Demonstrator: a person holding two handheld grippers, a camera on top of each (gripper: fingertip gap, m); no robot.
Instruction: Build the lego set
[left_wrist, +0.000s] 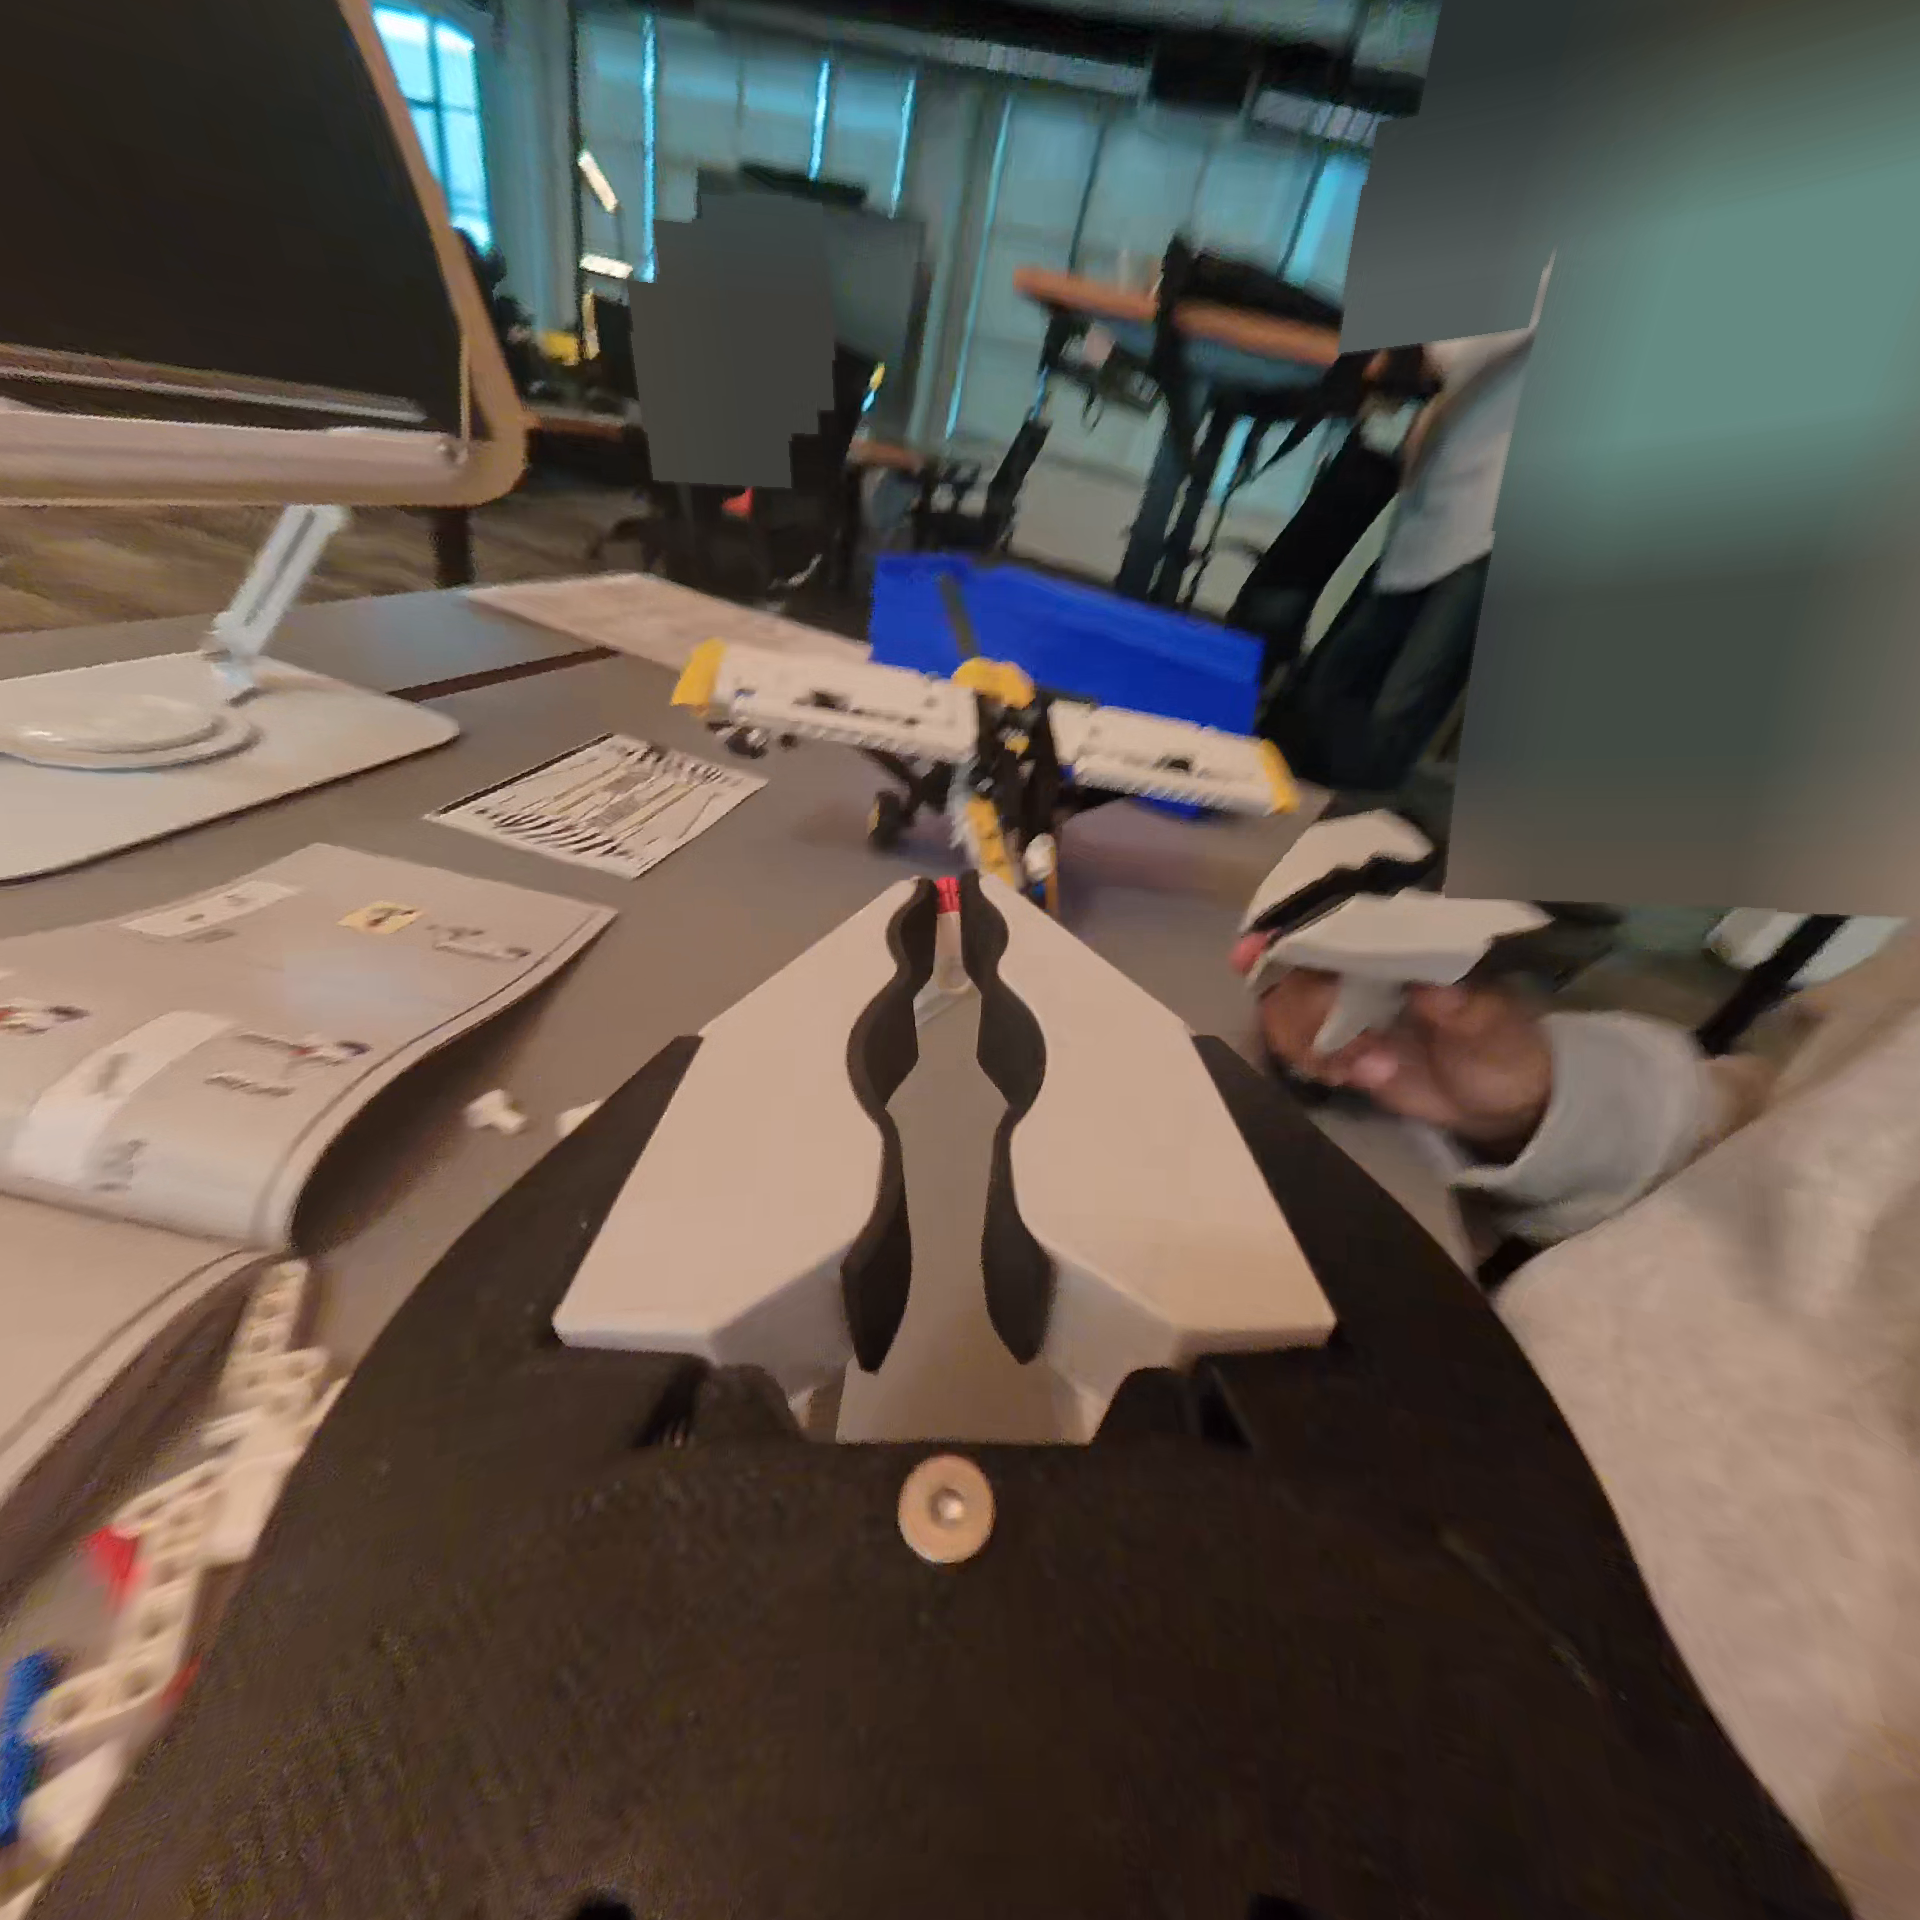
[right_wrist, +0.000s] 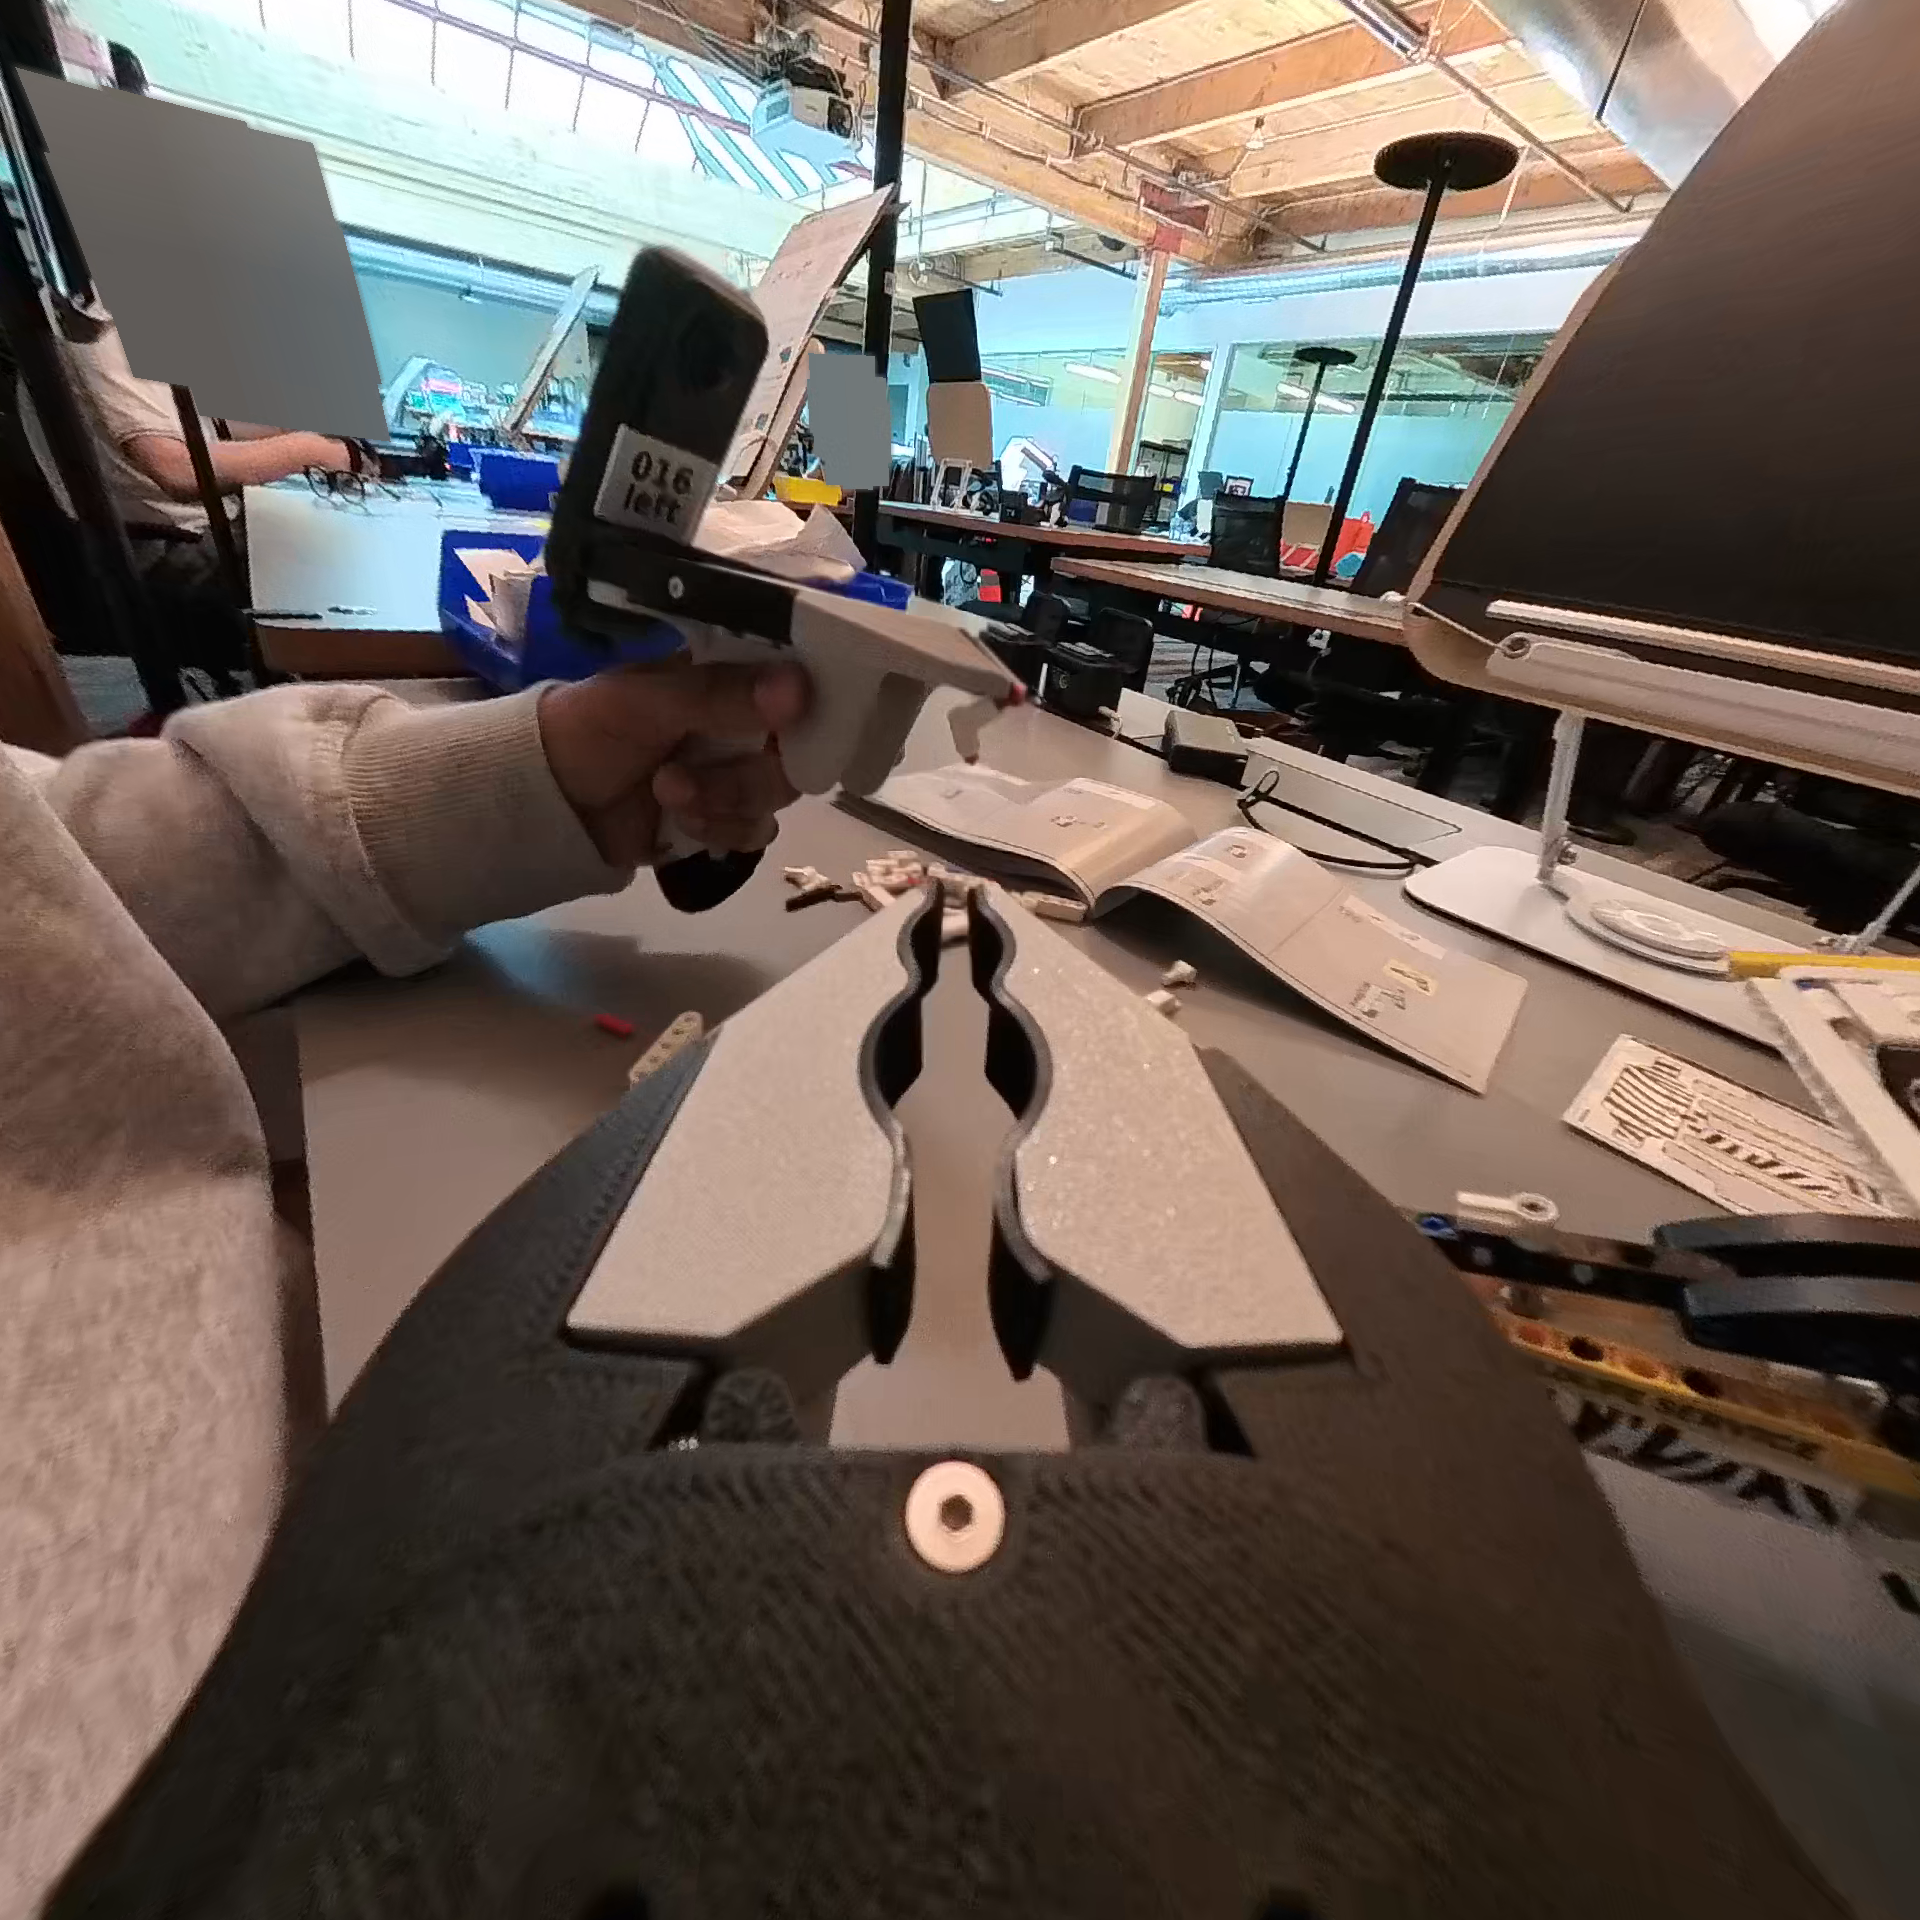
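My left gripper (left_wrist: 947, 902) is shut on a small red and white piece (left_wrist: 948, 896), with a white part hanging below the tips. It is held above the table and also shows in the right wrist view (right_wrist: 1013, 688). The plane model (left_wrist: 977, 748), with white wings, yellow tips and a black and yellow body, stands just beyond it. Part of the model shows at the right edge of the right wrist view (right_wrist: 1704, 1361). My right gripper (right_wrist: 954, 920) has only a thin slit between its tips, and I see nothing in it. It hovers right of the model (left_wrist: 1340, 894).
An open instruction booklet (left_wrist: 260, 1039) (right_wrist: 1247, 904) lies on the grey table beside a sticker sheet (left_wrist: 603, 805) (right_wrist: 1714, 1132). Loose small pieces (right_wrist: 883, 873) and a red pin (right_wrist: 613, 1023) lie near the booklet. A monitor stand (left_wrist: 156, 748) and a blue bin (left_wrist: 1060, 634) stand behind. The grippers' ends are close to 9 centimetres from one another. From either gripper's tips it is about 20 centimetres to the plane model (left_wrist: 977, 748).
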